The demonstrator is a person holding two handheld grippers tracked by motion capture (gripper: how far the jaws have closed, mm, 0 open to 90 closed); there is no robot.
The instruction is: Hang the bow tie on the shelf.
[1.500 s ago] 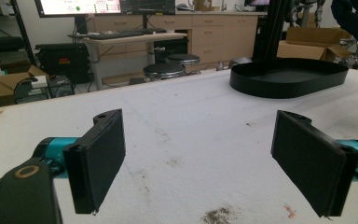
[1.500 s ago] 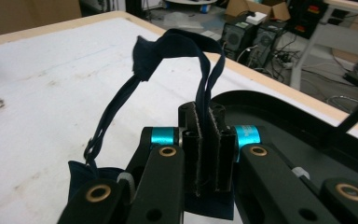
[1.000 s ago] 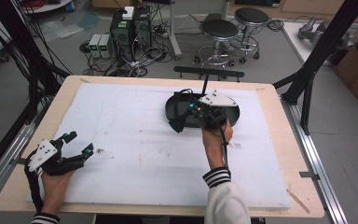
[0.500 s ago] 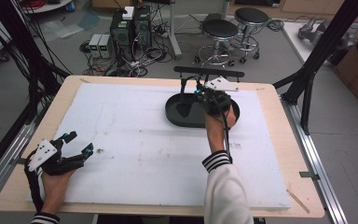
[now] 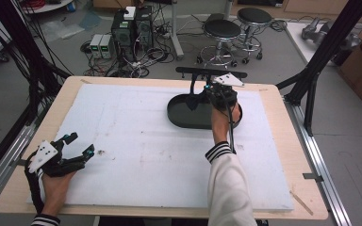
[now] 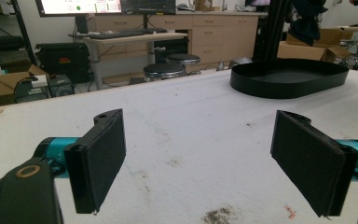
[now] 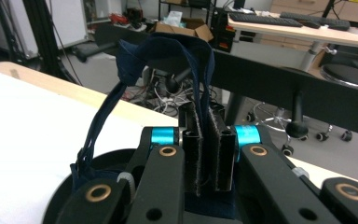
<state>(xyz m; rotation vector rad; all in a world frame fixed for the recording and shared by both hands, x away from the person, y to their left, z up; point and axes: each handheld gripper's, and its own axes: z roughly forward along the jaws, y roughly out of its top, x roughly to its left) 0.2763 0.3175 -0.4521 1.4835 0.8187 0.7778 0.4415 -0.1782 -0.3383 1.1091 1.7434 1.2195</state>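
Jaws of right gripper [image 7: 207,140] pinch a dark blue strap [image 7: 168,51] above the black tray [image 5: 188,115]; strap loops upward, one end trailing down into tray. Left gripper [image 5: 78,146] jaws wide, nothing between them.

One worktop [image 5: 283,141] carries one white mat [image 5: 146,141]. On the mat, toward the far right corner, sits one black tray [image 5: 184,113]. One dark blue cloth [image 7: 168,51] hangs pinched in a pair of tongs. Two tongs: the left tongs [image 5: 78,143] near the front left corner, jaws wide apart, and the right tongs [image 7: 208,154] over the tray. Beyond the far edge stand two stools [image 5: 221,30].
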